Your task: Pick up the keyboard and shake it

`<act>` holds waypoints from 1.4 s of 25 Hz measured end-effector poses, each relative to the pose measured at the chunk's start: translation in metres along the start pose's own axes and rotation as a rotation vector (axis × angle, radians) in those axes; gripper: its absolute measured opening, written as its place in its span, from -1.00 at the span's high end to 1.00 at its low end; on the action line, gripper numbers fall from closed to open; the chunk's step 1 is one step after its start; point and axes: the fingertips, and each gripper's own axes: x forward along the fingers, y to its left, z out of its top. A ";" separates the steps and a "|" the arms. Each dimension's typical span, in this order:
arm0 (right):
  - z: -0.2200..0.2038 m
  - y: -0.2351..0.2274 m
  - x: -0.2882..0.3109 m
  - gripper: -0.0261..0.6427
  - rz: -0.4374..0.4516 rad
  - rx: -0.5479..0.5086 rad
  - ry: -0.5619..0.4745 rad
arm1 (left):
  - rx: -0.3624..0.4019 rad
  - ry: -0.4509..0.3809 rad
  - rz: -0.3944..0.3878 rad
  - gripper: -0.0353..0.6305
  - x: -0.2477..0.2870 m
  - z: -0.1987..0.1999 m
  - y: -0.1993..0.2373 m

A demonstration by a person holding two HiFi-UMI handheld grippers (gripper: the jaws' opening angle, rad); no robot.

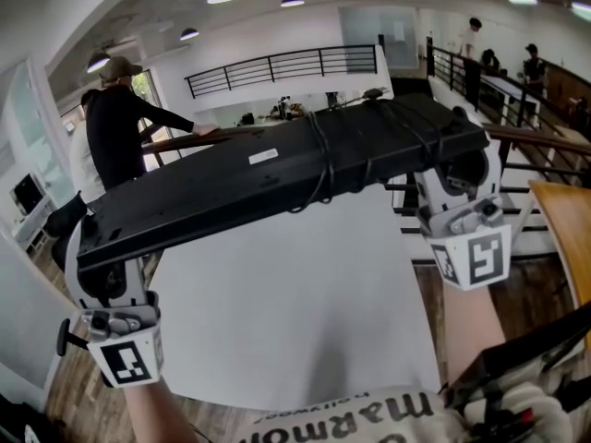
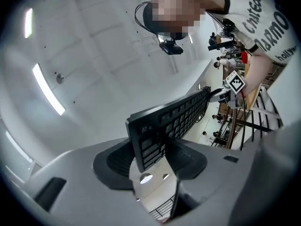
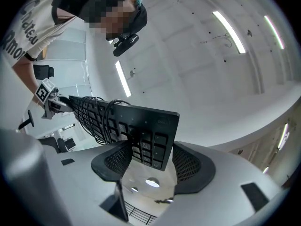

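Two grippers hold the keyboard (image 1: 268,169) aloft, keys facing down, over the white table (image 1: 305,330). Left gripper (image 2: 157,152): jaws clamped on one short end, the body running away ahead of them. Right gripper (image 3: 148,157): jaws clamped likewise on the opposite end. Cable (image 1: 321,164) (wound round the body, nearer the right gripper) appears loosely looped. For a sound shake, judged from this pose: firm clamps, both ends moved together, short strokes, lest an end slip from between the jaws

Head view downward, gripper views upward, close, sharing keyboard (image 1: 277,178)
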 end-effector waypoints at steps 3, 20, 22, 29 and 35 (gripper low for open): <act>-0.019 0.003 0.002 0.11 0.022 0.053 0.060 | -0.033 0.059 -0.011 0.30 0.002 -0.009 -0.007; -0.134 0.050 -0.037 0.11 0.141 0.265 0.543 | -0.302 0.509 -0.212 0.29 -0.021 -0.118 -0.063; -0.142 0.052 -0.047 0.11 0.137 0.268 0.578 | -0.323 0.532 -0.225 0.29 -0.026 -0.128 -0.073; -0.178 0.069 -0.102 0.11 0.114 0.340 0.749 | -0.403 0.649 -0.305 0.29 -0.061 -0.162 -0.112; -0.192 0.084 -0.143 0.11 0.116 0.381 0.844 | -0.446 0.730 -0.362 0.29 -0.088 -0.177 -0.135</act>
